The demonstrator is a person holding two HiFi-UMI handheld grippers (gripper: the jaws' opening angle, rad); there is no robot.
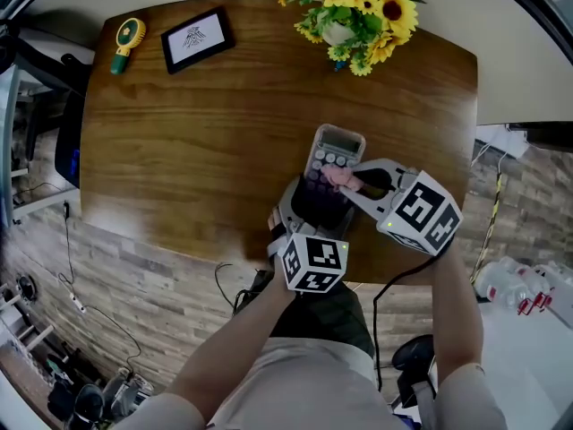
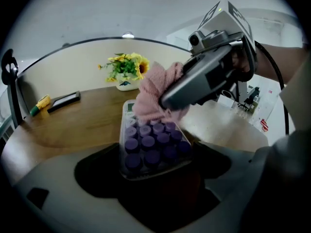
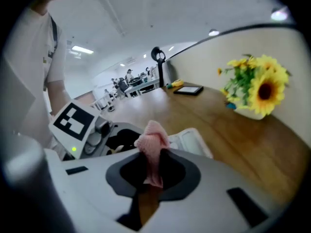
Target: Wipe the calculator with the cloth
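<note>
Your head view looks steeply down over the whole table (image 1: 179, 133). Your left gripper view, close above the calculator (image 2: 150, 149), faces the sunflowers (image 2: 127, 68); your right gripper view, tight behind the cloth (image 3: 151, 144), crosses it leftward. All three share calculator and sunflowers.

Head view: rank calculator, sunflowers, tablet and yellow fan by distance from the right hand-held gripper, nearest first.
1. calculator: directly under the right hand-held gripper and its cloth.
2. sunflowers: far table edge, slightly right.
3. tablet: far edge, to the left.
4. yellow fan: far-left corner, beyond the tablet.
</note>
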